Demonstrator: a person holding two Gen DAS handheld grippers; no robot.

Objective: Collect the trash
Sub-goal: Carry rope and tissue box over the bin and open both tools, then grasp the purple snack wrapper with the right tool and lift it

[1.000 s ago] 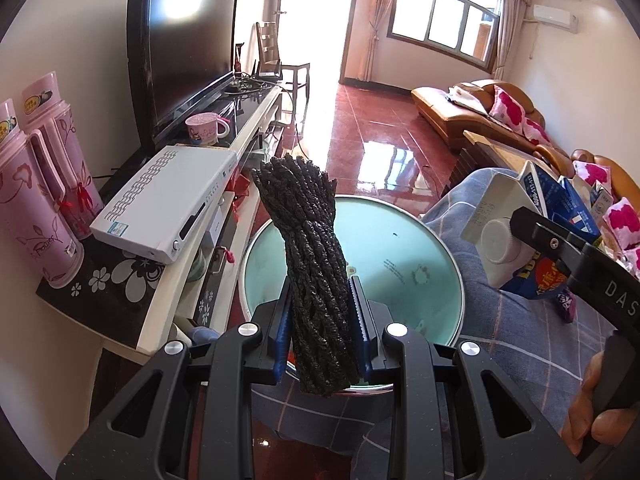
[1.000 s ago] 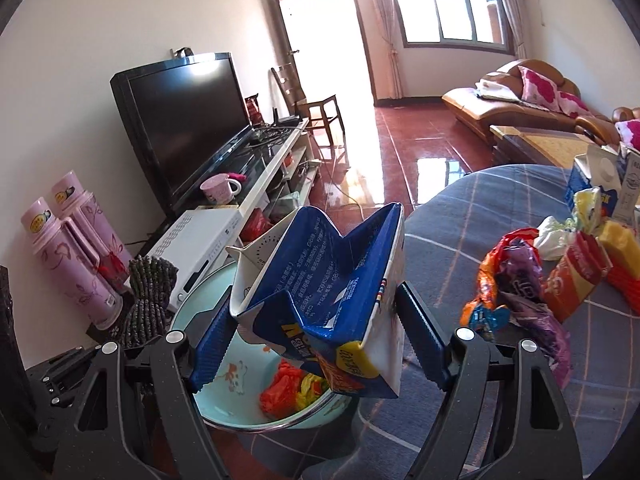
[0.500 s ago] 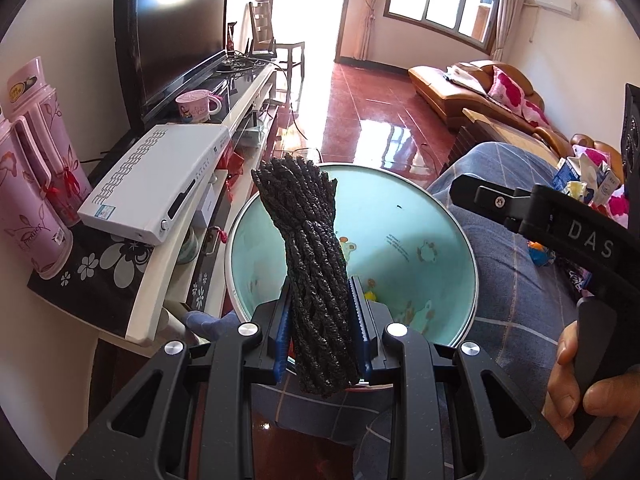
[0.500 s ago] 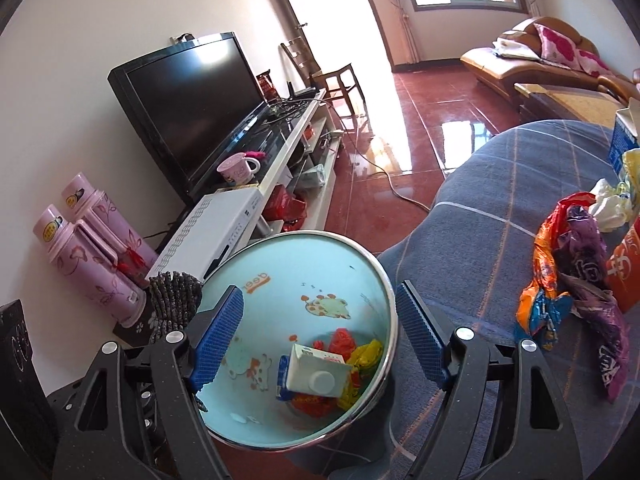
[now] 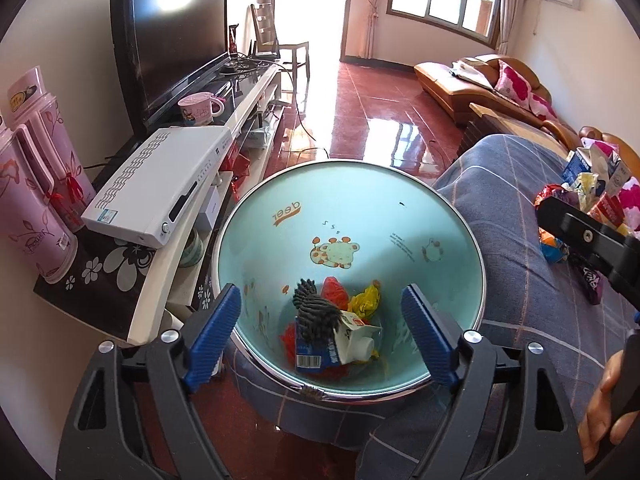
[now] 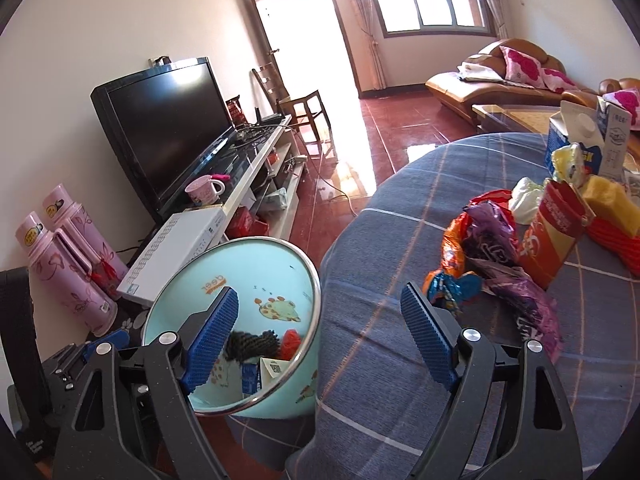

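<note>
Trash lies in two places in a sunlit living room: some at the bottom of a pale blue bin, more heaped on the blue checked tablecloth beside it.

The round table fills the 3 o'clock half of the right wrist view, its cloth hanging down against the bin's outer wall. The bin, rimmed in metal and printed inside with cartoon animals, sits at centre in the left wrist view and at 8 o'clock in the right one. A black television stands at 11 o'clock on a low stand, with a white set-top box and pink flasks nearer the camera.

On the table at 3 o'clock in the right wrist view are purple and orange snack wrappers, an upright red packet touching them, and a blue-and-white carton behind.

Inside the bin, a black knitted bundle rests on a crushed blue-and-white milk carton, with red and yellow wrappers just beside them.

The left gripper hangs over the bin mouth, jaws spread wide and empty. The right gripper is likewise released and holds nothing, one finger over the bin, the other over the cloth. A hand grips the right tool at 4 o'clock in the left wrist view.
</note>
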